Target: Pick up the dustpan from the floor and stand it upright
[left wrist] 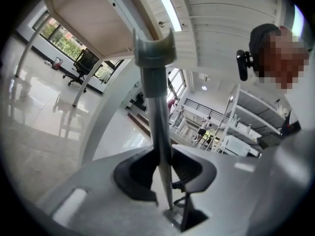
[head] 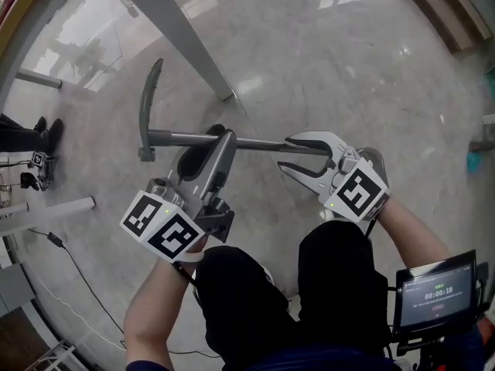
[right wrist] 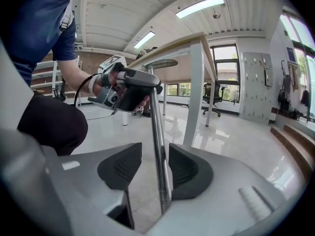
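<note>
Fingers [left wrist: 130, 173] of left gripper [head: 222, 139] clench the grey dustpan's metal pole [head: 263, 143]; right gripper's [head: 298, 154] fingers [right wrist: 120, 168] stand released around it.

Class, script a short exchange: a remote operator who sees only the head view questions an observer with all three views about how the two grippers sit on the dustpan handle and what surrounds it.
Operator: The left gripper hides its contact with the dustpan handle. Is it clamped?
Observer: Yes. The left gripper view shows its pads pressed on the handle from both sides.
Operator: And the right gripper?
Observer: Its own view shows open jaws, with a clear gap between one pad and the handle.
Operator: What lies beyond the table leg?
Observer: An office chair, visible in both gripper views.
</note>
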`<state>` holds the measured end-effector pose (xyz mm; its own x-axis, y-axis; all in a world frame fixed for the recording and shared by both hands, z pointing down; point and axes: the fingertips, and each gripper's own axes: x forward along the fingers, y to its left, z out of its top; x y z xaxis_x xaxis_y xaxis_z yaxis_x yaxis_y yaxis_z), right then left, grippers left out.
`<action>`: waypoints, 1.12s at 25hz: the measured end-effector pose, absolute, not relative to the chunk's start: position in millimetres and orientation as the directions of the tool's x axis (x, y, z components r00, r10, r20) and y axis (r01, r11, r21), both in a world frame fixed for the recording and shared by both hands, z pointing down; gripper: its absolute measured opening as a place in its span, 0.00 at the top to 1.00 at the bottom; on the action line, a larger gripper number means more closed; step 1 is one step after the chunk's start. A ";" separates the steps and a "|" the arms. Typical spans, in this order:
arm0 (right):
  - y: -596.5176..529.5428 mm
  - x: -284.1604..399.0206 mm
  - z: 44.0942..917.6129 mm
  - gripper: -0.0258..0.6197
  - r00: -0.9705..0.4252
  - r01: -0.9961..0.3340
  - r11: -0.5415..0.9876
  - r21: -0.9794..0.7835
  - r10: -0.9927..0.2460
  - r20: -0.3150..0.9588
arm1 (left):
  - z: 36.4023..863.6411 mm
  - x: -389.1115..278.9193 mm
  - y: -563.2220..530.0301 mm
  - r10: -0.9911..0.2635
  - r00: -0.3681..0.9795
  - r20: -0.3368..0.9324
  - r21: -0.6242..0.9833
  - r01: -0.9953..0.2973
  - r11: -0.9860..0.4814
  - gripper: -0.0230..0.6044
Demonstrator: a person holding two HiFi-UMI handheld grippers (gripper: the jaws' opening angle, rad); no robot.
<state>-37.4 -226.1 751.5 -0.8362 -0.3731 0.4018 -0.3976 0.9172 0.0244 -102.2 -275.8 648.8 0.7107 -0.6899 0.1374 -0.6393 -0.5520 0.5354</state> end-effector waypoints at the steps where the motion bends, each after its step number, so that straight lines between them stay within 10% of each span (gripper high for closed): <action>1: -225.8 -38.1 752.4 0.68 -0.830 -0.409 0.912 0.021 -0.382 0.407 | 647.1 -99.4 -274.3 -0.691 0.707 0.148 0.532 -0.646 -0.547 0.82; 28: -135.4 54.8 603.3 0.87 -0.561 -0.720 0.694 -0.002 -0.581 0.590 | 563.1 -13.7 -170.8 -0.554 0.670 0.494 0.389 -0.740 -0.548 0.82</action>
